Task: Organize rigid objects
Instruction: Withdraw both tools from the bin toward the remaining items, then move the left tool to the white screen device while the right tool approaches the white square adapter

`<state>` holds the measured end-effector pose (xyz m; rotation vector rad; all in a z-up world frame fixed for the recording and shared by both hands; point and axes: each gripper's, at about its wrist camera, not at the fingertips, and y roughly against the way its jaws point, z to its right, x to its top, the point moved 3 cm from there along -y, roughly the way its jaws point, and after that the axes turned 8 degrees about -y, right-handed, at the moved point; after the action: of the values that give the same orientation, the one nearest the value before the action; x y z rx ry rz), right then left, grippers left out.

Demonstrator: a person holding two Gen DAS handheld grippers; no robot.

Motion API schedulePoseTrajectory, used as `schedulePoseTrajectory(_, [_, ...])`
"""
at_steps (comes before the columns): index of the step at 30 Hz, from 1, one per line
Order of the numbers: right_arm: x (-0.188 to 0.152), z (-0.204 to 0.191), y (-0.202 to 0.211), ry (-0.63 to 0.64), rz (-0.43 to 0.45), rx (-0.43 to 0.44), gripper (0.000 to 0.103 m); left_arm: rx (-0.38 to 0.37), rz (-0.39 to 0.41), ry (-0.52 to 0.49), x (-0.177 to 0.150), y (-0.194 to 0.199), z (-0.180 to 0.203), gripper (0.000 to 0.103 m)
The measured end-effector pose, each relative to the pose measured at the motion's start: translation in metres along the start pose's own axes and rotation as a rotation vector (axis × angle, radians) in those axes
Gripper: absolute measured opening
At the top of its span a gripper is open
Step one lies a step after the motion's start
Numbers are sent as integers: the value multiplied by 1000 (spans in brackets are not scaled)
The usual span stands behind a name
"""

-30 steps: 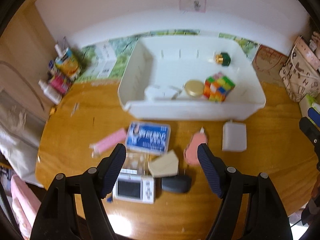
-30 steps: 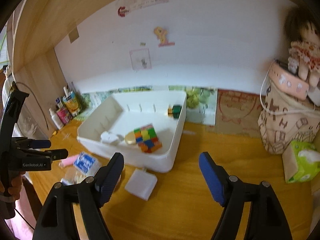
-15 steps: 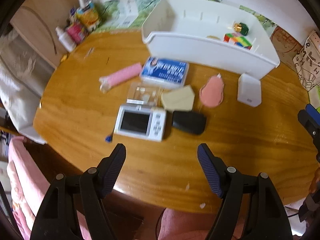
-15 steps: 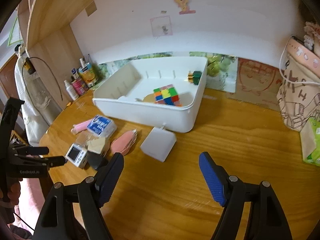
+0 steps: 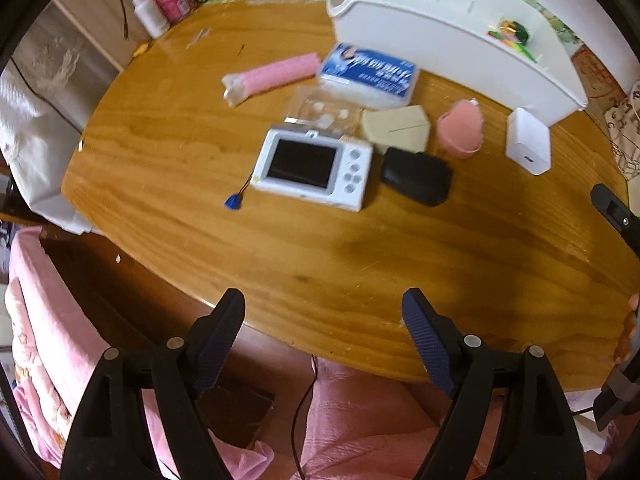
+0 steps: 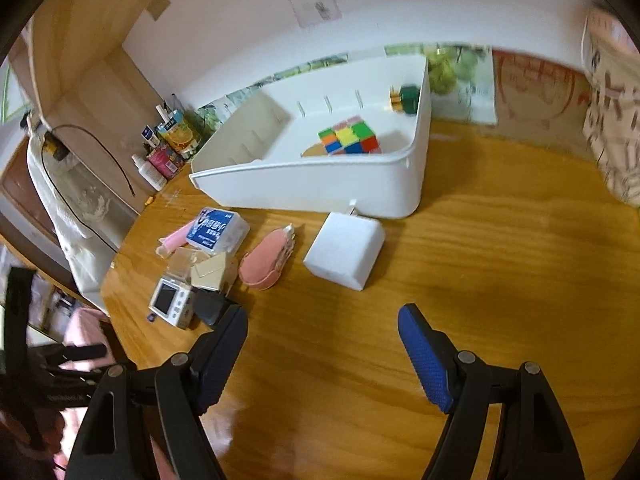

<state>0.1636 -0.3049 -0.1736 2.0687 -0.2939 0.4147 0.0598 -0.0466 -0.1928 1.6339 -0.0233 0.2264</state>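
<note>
Your white bin (image 6: 320, 192) at the back of the surface (image 6: 480, 280) holds a colour cube (image 6: 348, 140), a green block (image 6: 408, 98) and, possibly, a round lid. Most remains outside: white box (image 6: 344, 250), blue case (image 6: 218, 228), small camera (image 5: 316, 166), pink pouch (image 5: 460, 130), black pouch (image 5: 416, 176). Your left gripper (image 5: 324, 320) is empty, its fingers opening; your right gripper (image 6: 322, 334) is spread and empty. Bottles (image 6: 160, 156) stand beside a white wall (image 6: 400, 8).
</note>
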Motion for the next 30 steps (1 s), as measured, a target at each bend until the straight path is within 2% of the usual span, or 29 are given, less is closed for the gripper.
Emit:
schedulePoseTrajectory(10, [4, 5, -29, -176, -61, 3, 78, -18, -70, 21, 9, -20, -29, 83])
schedulePoseTrajectory(16, [6, 5, -43, -242, -73, -19, 78, -89, -130, 75, 20, -35, -48, 83])
schedulePoseTrajectory(19, [9, 5, -48, -276, -74, -39, 78, -161, -149, 162, 27, -40, -60, 83])
schedulePoseTrajectory(23, [14, 2, -54, -284, -72, -61, 78, -297, -189, 296, 34, -50, -74, 83])
schedulePoseTrajectory(30, [21, 0, -66, -278, -88, -106, 78, -363, -233, 438, 48, -67, -83, 83])
